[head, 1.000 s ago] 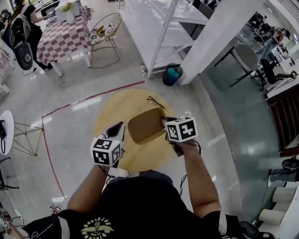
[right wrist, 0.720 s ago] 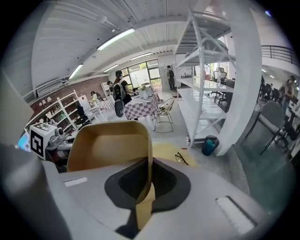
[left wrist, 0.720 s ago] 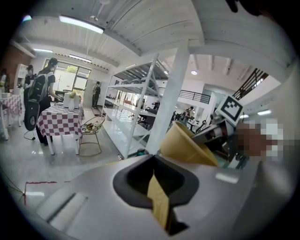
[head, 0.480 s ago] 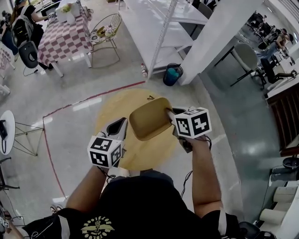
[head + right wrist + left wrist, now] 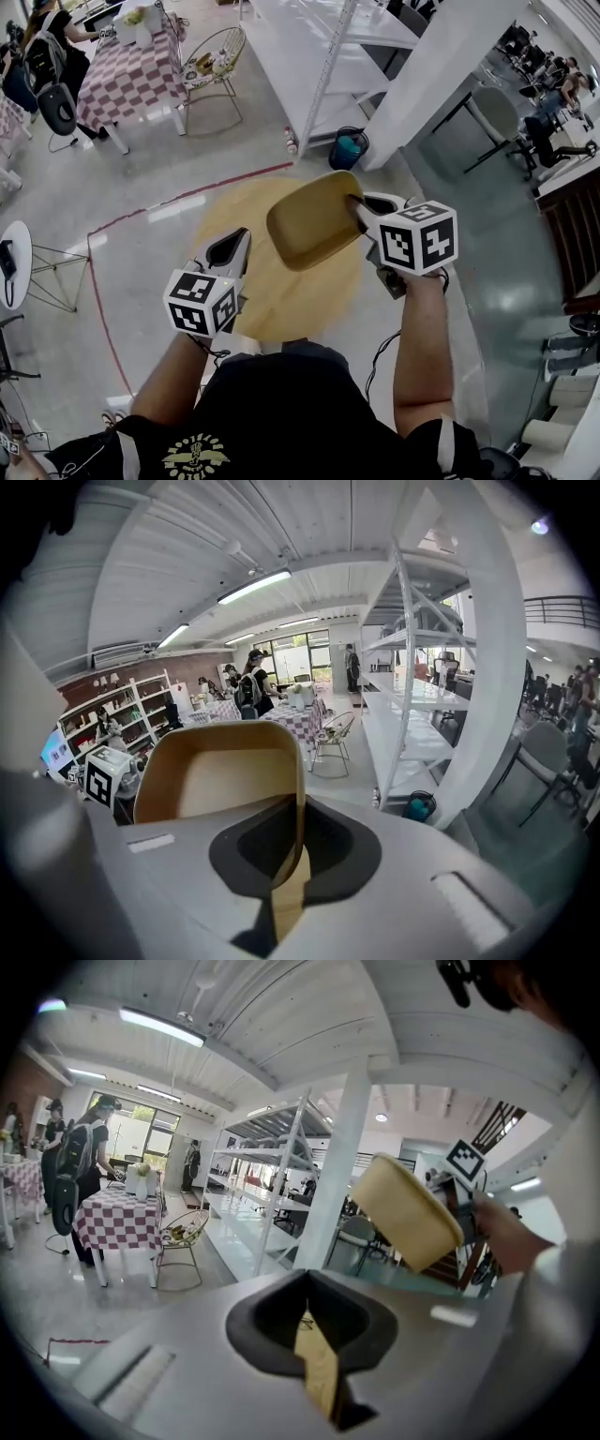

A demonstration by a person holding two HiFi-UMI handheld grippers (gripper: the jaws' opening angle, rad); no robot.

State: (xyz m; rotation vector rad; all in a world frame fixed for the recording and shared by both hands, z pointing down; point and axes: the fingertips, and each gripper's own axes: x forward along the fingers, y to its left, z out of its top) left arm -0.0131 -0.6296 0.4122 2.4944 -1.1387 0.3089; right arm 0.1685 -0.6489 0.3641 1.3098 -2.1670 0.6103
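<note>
My right gripper pinches the tray by its right wall, one jaw inside and one outside. A second ago the tray hung low over the middle of the table. Now I have it raised and carried out over the table's far edge, tipped so its hollow faces up and toward me. From the left gripper view it sits high on the right, well above the jaws' level. It touches nothing but my jaws.

My left gripper has drifted a little toward the table's left edge. Its jaws are pressed nearly together with nothing between them, and it hovers apart from the tray.

Through its slit I make out glasses lying on the table; in the head view the raised tray covers them.

Beyond the far edge stand a blue bin, a white rack and a pillar, all on the floor and well apart from the tray. A checked table and a wire chair lie farther left.
</note>
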